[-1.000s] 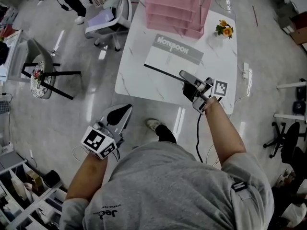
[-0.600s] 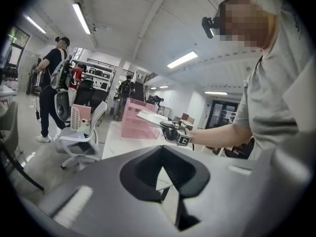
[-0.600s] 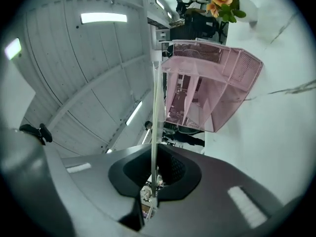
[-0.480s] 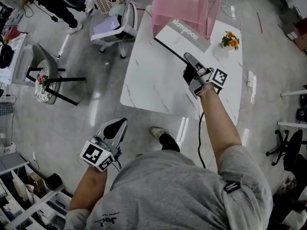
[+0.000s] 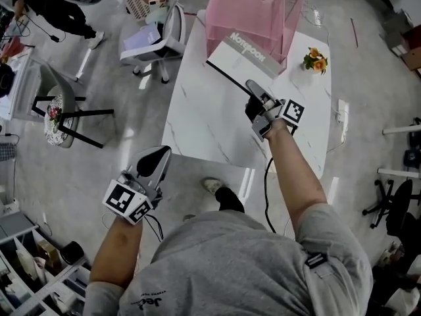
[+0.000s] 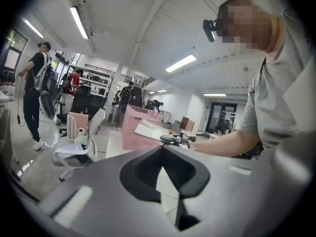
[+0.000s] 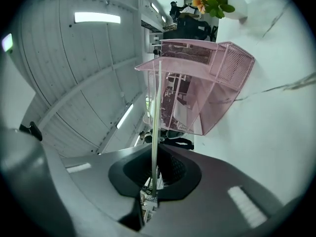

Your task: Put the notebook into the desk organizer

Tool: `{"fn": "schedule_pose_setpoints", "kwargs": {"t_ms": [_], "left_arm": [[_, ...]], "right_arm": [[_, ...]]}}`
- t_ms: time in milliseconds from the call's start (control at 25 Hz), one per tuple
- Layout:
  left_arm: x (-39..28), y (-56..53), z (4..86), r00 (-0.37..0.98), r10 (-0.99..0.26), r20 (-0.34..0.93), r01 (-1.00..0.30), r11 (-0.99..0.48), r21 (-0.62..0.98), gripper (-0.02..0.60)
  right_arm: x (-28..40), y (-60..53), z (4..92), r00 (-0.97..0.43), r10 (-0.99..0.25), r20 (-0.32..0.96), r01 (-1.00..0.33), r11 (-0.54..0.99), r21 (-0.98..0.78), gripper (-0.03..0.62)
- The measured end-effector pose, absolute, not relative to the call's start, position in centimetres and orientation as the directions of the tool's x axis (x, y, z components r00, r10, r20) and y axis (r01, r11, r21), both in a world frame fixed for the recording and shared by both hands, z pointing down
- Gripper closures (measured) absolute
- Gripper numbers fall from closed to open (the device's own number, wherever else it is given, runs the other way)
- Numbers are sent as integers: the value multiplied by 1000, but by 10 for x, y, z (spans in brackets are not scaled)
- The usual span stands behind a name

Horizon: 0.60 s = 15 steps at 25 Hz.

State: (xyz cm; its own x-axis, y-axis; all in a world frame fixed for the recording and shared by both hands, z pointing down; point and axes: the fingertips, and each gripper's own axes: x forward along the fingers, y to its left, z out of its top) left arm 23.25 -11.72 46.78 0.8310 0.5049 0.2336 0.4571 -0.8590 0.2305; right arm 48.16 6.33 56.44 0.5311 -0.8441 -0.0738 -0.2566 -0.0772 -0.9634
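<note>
While the notebook [image 5: 245, 52] was pinched at its near edge by the right gripper [image 5: 252, 88], it was held up off the white marble table [image 5: 204, 124], tilted, with its far end up against the front of the pink mesh desk organizer [image 5: 253, 8]; whether it had entered a tier could not be told. In the right gripper view the jaws of the right gripper [image 7: 154, 191] were seen pressed nearly together on the notebook [image 7: 157, 122], shown edge-on as a thin line reaching to the organizer's [image 7: 197, 93] upper rim. A small pot of orange flowers [image 5: 314, 59] was seen on the table just right of the organizer. The left gripper [image 5: 156, 158] was held low over the floor, well apart from the table, jaws brought together with nothing between them, as the left gripper view [image 6: 162, 149] confirmed. A white office chair [image 5: 154, 35] was seen left of the table.
</note>
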Motion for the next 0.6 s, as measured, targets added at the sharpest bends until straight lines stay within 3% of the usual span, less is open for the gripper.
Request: {"fn": "schedule_pose_setpoints", "kwargs": {"t_ms": [320,600], "left_arm": [[277,-102,459,802,560,209,524,-827,205,525],[309,-89,456,793,579,188,544,-813,209,525]], "right_arm": [[486,67,575,522,-853,-30,-255,-122,-959,584],[506,67,553,560,-823,-97,-274,-73,-959,585]]}}
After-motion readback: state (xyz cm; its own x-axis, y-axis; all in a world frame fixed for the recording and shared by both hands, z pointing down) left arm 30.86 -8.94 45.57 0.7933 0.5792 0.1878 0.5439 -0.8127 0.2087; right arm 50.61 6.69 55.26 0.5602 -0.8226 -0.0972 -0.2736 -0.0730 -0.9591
